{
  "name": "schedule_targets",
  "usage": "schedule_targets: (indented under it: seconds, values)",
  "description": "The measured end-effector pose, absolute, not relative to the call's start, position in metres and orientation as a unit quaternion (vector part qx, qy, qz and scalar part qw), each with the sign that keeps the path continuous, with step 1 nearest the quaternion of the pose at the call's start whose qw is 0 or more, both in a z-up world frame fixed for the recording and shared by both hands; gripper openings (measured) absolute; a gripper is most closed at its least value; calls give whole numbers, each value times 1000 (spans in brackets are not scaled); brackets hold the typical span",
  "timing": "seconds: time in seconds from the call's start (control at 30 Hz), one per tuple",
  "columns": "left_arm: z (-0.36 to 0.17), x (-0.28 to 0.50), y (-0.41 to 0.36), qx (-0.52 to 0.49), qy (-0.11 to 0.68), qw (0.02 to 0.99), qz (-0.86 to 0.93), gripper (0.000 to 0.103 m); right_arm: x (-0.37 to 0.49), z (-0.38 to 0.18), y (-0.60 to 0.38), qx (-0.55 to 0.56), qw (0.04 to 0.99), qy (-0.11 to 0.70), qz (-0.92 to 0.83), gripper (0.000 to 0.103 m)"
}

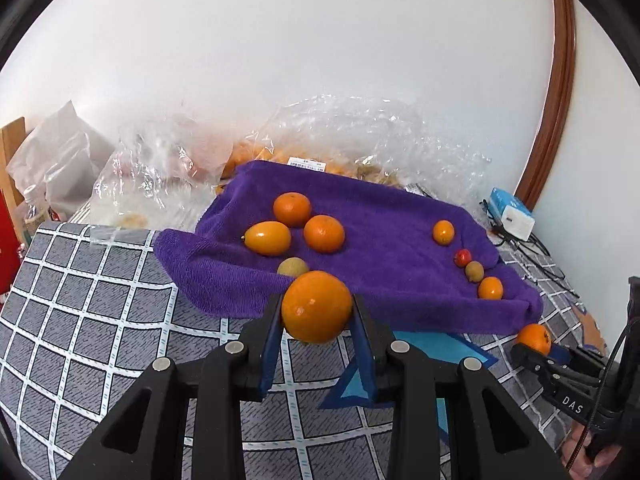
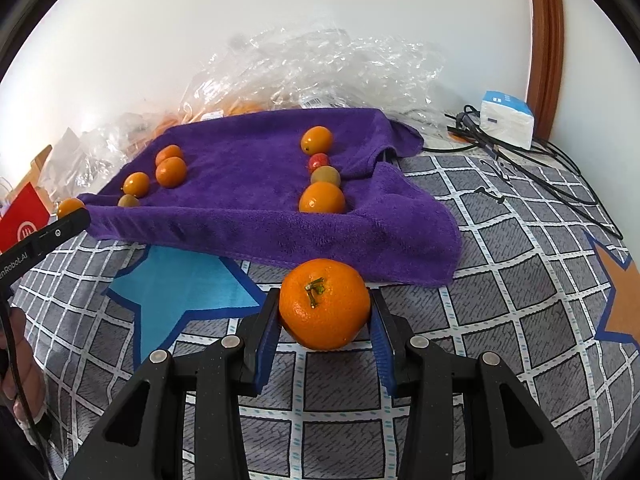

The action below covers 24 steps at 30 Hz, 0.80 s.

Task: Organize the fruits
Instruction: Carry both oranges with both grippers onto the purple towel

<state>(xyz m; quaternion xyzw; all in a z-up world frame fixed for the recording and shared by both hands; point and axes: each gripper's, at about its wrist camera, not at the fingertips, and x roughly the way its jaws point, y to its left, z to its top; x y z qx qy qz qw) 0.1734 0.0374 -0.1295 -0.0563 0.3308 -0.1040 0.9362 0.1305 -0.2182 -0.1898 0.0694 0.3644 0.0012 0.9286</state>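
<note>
My left gripper [image 1: 317,312] is shut on a smooth orange [image 1: 316,306], held just in front of the near edge of a purple towel [image 1: 384,240]. My right gripper [image 2: 325,312] is shut on a mandarin [image 2: 324,304] with a green stem, over the checked cover before the towel [image 2: 256,208]. On the towel lie two groups of fruit: mandarins [image 1: 324,233], a kumquat [image 1: 267,237] and a small green fruit [image 1: 293,267] on the left, and a row on the right with kumquats [image 1: 443,232], a red fruit [image 1: 463,257] and a brownish one [image 1: 474,270].
Crinkled clear plastic bags [image 1: 360,136] with more fruit stand behind the towel against the wall. A blue-and-white box [image 2: 506,118] and black cables [image 2: 532,168] lie at the back right. The grey checked cover [image 2: 500,280] bears a blue star [image 2: 180,292]. A red box [image 2: 24,224] sits far left.
</note>
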Motion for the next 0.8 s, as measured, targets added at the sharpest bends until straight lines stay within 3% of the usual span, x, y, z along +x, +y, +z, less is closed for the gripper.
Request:
schedule_targets:
  seconds: [0.43, 0.8]
  values:
    - [-119, 172, 64, -107, 309, 942, -75, 31, 128, -174, -229, 122, 927, 353, 21, 42]
    - [-111, 173, 70, -91, 308, 945, -52, 31, 141, -136, -232, 78, 939, 335, 4, 42]
